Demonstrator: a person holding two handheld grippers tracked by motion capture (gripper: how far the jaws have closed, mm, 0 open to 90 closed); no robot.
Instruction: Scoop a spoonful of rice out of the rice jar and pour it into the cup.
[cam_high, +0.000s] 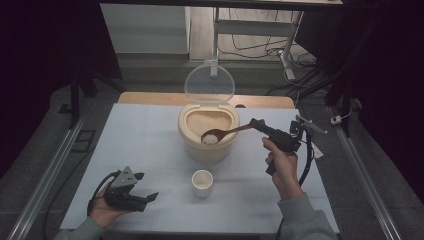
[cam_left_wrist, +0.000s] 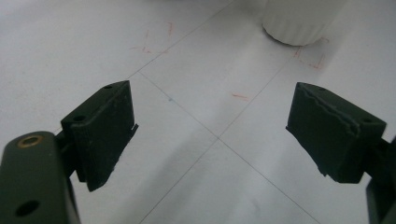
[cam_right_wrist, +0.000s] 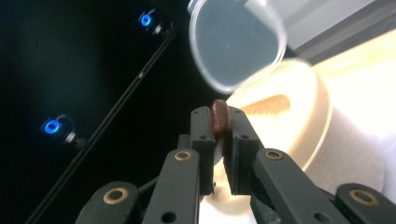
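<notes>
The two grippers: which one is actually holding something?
The right gripper, jaws shut on a wooden spoon of rice over the big container. The left gripper rests open on the table, holding nothing.

A dim room around your pale surface.
Beyond the surface you see grey floor, tangled cables and a metal frame leg; darkness flanks it.

A white desk with thin crossing lines and red corner marks carries everything; beyond its far edge, loose cables and a metal frame leg rest on the floor.
</notes>
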